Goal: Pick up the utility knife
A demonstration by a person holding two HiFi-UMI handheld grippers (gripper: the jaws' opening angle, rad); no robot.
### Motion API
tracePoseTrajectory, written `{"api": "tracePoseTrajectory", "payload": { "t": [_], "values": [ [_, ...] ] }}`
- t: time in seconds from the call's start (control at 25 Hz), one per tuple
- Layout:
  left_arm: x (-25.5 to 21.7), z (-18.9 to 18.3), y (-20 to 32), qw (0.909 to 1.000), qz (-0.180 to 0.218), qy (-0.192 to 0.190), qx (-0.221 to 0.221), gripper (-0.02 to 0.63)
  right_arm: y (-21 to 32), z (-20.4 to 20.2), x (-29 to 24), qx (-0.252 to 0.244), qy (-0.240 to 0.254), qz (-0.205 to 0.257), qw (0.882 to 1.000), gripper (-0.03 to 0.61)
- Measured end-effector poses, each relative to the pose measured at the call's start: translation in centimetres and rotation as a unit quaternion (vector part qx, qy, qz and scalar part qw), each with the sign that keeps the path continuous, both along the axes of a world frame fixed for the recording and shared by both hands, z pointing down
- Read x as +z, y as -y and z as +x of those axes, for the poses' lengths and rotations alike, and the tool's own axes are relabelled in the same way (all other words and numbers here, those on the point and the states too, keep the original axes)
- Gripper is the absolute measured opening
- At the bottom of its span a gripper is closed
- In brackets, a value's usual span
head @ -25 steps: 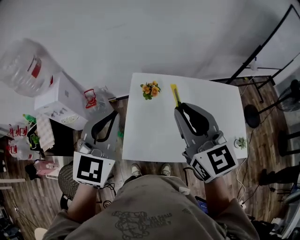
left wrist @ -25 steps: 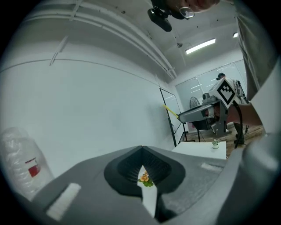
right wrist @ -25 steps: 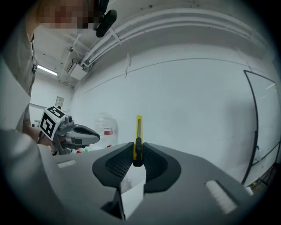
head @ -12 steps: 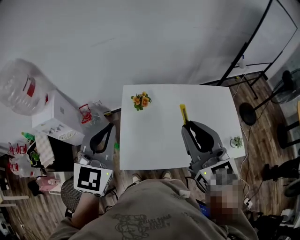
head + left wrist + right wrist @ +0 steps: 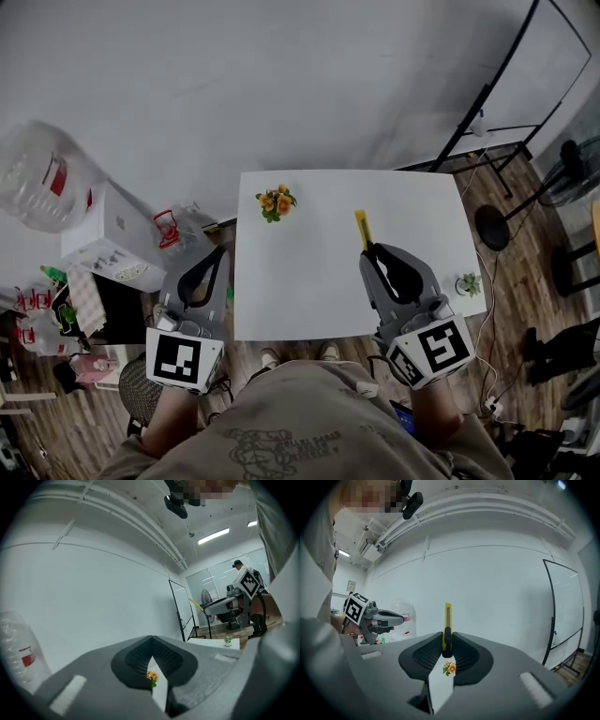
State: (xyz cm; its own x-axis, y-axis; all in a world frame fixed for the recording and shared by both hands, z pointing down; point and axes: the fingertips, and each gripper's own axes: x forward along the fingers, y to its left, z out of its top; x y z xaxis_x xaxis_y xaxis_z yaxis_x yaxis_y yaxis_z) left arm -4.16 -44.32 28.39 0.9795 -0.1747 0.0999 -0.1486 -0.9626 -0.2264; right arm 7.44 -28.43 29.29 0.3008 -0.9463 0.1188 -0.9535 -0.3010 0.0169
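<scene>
The yellow utility knife [image 5: 362, 228] sticks out forward from my right gripper [image 5: 367, 249], which is shut on its dark rear end above the white table [image 5: 300, 281]. In the right gripper view the utility knife [image 5: 447, 620] stands upright, pinched between the ribbed pads at the tip of the right gripper [image 5: 447, 641]. My left gripper [image 5: 221, 250] hangs left of the table, off its edge. In its own view the left gripper [image 5: 151, 641] has its jaws meeting at the tip with nothing between them.
An orange flower bunch [image 5: 275, 202] sits at the table's far left, a small potted plant [image 5: 468, 284] at its right edge. A large water bottle [image 5: 42, 178] and white box [image 5: 108, 234] stand left. A black frame [image 5: 487, 94] and round base [image 5: 494, 227] stand right.
My right gripper, still holding the knife, has drawn back toward the table's near edge. The head view has shifted. The left gripper has hardly moved.
</scene>
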Motion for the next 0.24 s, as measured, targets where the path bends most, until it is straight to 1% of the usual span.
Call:
{"api": "tracePoseTrajectory", "payload": {
  "t": [0.24],
  "values": [
    [0.48,0.08,-0.25,0.9999,0.000,0.015,-0.006,0.001,-0.18,0.45,0.10,0.002,0.004,0.003,1.000,0.091]
  ]
}}
